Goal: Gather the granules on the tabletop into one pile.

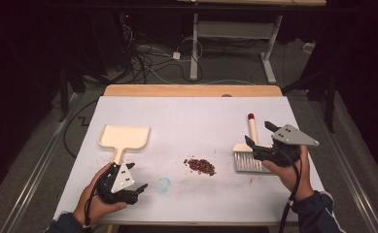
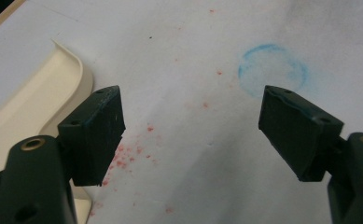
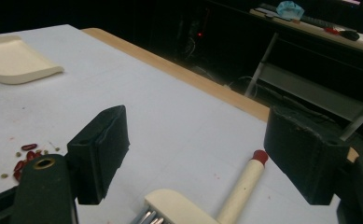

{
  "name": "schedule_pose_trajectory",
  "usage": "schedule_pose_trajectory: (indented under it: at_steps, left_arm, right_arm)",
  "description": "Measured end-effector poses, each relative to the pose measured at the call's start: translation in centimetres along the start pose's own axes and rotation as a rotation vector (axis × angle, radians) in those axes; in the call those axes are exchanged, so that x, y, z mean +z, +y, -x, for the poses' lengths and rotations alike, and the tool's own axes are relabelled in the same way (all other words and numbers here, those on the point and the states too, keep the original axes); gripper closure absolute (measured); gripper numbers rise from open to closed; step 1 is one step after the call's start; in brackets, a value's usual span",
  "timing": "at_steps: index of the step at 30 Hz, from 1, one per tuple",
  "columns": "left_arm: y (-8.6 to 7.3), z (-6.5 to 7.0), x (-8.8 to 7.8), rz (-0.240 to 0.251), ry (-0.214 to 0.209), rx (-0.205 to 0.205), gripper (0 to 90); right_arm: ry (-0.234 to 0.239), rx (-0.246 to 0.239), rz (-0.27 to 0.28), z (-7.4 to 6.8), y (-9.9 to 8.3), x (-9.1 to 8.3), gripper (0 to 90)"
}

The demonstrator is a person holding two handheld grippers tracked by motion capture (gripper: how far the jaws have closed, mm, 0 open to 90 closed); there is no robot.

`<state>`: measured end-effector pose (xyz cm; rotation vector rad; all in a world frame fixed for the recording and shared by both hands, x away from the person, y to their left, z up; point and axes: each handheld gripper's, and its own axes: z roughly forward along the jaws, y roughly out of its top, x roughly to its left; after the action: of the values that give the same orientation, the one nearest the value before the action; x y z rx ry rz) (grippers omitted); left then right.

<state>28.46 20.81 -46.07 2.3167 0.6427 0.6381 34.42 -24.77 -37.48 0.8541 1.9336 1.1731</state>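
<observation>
high view: right hand-held gripper (image 1: 260, 134) open over brush (image 1: 250, 150).

The left gripper (image 1: 137, 175) sits near the table's near-left edge, jaws spread wide with nothing between them. The right gripper (image 1: 257, 133), held at the right, also gapes wide and empty.

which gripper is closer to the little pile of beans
Right. The right gripper sits over the brush beside the beans; the left gripper is farther, by the dustpan handle.
</observation>
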Motion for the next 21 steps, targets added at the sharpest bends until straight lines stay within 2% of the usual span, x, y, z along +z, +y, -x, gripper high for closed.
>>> schedule_pose_trajectory:
  at_steps: [9,16,21]
  left_arm:
    - [0.0,0.0,0.0,0.001,0.002,-0.002,21.5]
    - [0.0,0.0,0.1,-0.003,0.0,-0.005,21.5]
    - [0.1,-0.1,0.2,-0.001,0.001,-0.009,21.5]
  right_arm:
    - [0.004,-0.041,-0.001,-0.4,-1.5,-1.8,22.4]
    - [0.025,-0.057,-0.017,-0.6,-2.9,-2.4,23.4]
    - [0.014,-0.077,-0.04,-1.0,-3.9,-2.5,23.5]
